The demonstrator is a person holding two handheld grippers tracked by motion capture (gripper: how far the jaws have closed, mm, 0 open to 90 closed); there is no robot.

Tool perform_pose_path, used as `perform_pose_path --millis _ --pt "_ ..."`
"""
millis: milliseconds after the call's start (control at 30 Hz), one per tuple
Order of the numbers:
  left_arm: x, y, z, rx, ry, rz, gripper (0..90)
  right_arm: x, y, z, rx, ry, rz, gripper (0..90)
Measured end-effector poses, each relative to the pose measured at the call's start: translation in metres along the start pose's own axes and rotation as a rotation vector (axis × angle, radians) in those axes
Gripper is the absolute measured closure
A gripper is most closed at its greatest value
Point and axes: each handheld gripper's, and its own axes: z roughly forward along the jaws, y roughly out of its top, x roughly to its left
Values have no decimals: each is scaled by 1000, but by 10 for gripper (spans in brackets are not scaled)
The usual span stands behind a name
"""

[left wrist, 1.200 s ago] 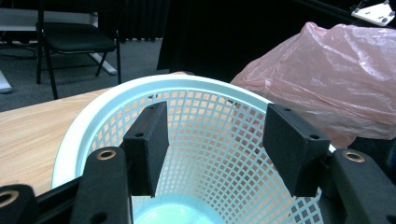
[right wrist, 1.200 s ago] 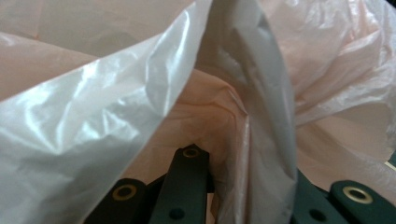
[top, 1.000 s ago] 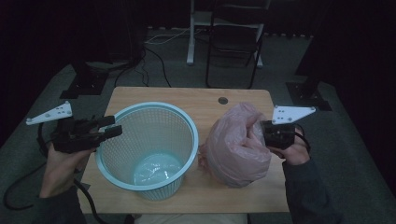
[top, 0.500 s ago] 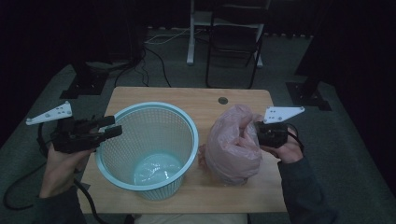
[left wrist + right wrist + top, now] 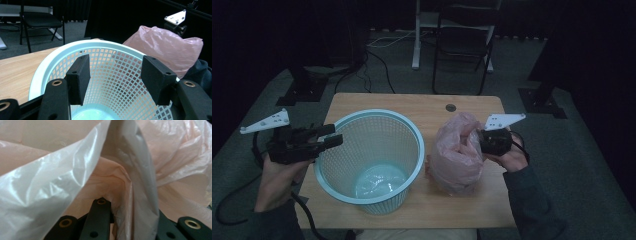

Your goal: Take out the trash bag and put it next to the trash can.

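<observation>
Presently, taking the basket as reference and working from its left: the left gripper is held level just outside the basket's left rim, its tips at the rim's edge. Seen from the left gripper view, its jaws stand wide apart with nothing between them, and the basket's mesh wall shows through the gap.

The basket, pale blue, stands upright on the wooden table, left of centre. A pale glossy patch lies at its bottom; what it is cannot be told.

Just right of the basket, touching or nearly touching its rim, the pink plastic bag sits bunched up on the table.

At the bag's right upper side, the right gripper is pressed into the plastic. From the right gripper view, its jaws are drawn together on a fold of the bag, film wrapping around them.
</observation>
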Motion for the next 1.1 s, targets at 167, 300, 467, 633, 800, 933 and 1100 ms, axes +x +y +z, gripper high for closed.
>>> perform_pose_path --millis 167,300,467,633,800,933,1100 --pt "0 0 0 2 0 0 410 -2 3 10 26 -21 -14 870" --pt "1 0 -1 -2 0 -1 410 -2 1 21 66 -23 -26 863" --pt "1 0 -1 -3 1 -1 410 -5 -8 30 103 -20 -16 858" --pt "1 -1 1 7 0 -4 410 -8 -15 35 116 -14 4 848" --pt "1 -1 2 12 -2 -5 409 -12 -21 40 126 0 27 761" --pt "2 -1 2 8 -2 -8 409 -14 -23 42 137 -2 36 615" --pt "2 -2 1 8 1 -10 409 -14 -25 39 153 -26 35 463"
